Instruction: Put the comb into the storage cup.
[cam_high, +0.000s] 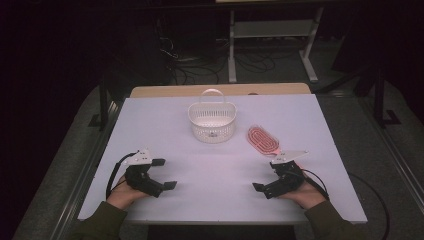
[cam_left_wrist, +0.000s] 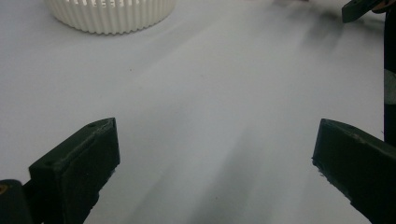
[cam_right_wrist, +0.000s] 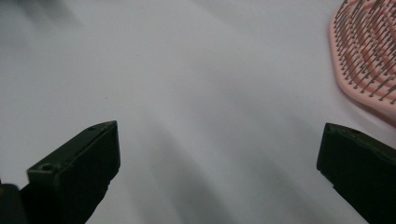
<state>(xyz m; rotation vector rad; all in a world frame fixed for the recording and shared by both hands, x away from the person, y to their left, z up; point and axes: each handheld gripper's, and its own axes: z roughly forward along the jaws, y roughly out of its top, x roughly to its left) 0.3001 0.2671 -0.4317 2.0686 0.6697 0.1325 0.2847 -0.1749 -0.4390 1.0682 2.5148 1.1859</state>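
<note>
A white slatted basket (cam_high: 211, 127) with a handle stands at the back centre of the white table (cam_high: 215, 200). Just right of it lies a pink hairbrush (cam_high: 263, 140), bristles up. My left gripper (cam_high: 166, 173) rests at the front left, open, jaws pointing right with nothing between them. At the front right my right gripper (cam_high: 266, 176) is open too, just in front of the brush. In the left gripper view the left gripper (cam_left_wrist: 217, 140) spans bare table, with the basket (cam_left_wrist: 112, 16) far off at upper left. The right gripper (cam_right_wrist: 219, 142) has the brush (cam_right_wrist: 369, 56) at its upper right.
A wooden strip (cam_high: 220, 90) borders the table's far edge. Beyond it the floor holds cables and a white frame (cam_high: 272, 30). A jaw of the other gripper (cam_left_wrist: 359, 9) shows at the top right of the left gripper view.
</note>
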